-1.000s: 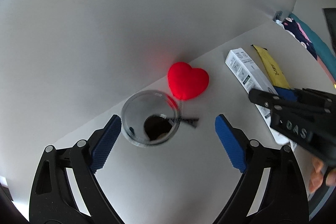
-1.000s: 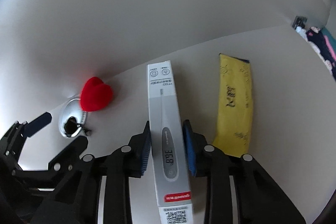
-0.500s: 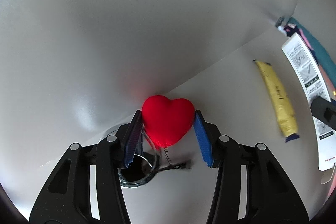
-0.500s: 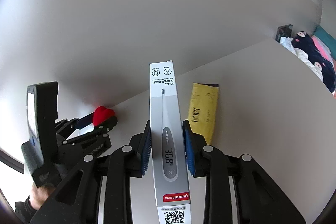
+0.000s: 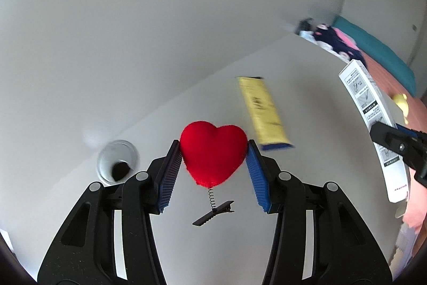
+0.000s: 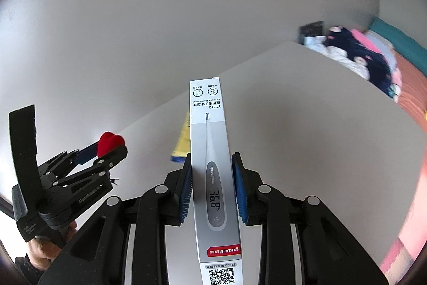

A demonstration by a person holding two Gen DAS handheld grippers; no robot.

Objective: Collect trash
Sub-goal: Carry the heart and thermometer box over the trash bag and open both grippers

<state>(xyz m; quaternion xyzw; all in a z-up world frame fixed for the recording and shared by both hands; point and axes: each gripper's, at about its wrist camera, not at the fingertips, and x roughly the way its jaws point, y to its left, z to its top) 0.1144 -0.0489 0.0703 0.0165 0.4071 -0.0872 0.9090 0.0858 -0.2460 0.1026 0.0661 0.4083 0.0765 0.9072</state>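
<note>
- Under both cameras I see one pale grey worktop [image 5: 307, 66] that meets a plain light wall, with one round grommet hole [image 5: 118, 164] sunk into it close to the wall.
- Past the worktop's far edge from the hole lies a bed [image 6: 395, 44] with a teal cover and a heap of dark and pink clothes on it.
- I count one red plush heart [image 5: 213, 153], one yellow packet [image 5: 263, 112] and one white thermometer box [image 6: 213, 172].
- My left tongs [image 5: 213, 172] are clamped on the heart, a blue pad pressed to each side of it, and they hold it clear of the worktop, to the right of the hole in the left view.
- Below the heart hangs one thin coil spring ending in one black toothed clip [image 5: 213, 217]; the clip is in the air.
- My right tongs [image 6: 212, 190] are clamped on the thermometer box, which points lengthwise away from the camera and sits above the worktop, well apart from the hole.
- The packet lies flat on the worktop between the heart and the box, further from the hole than the heart; its far end looks blurred.
</note>
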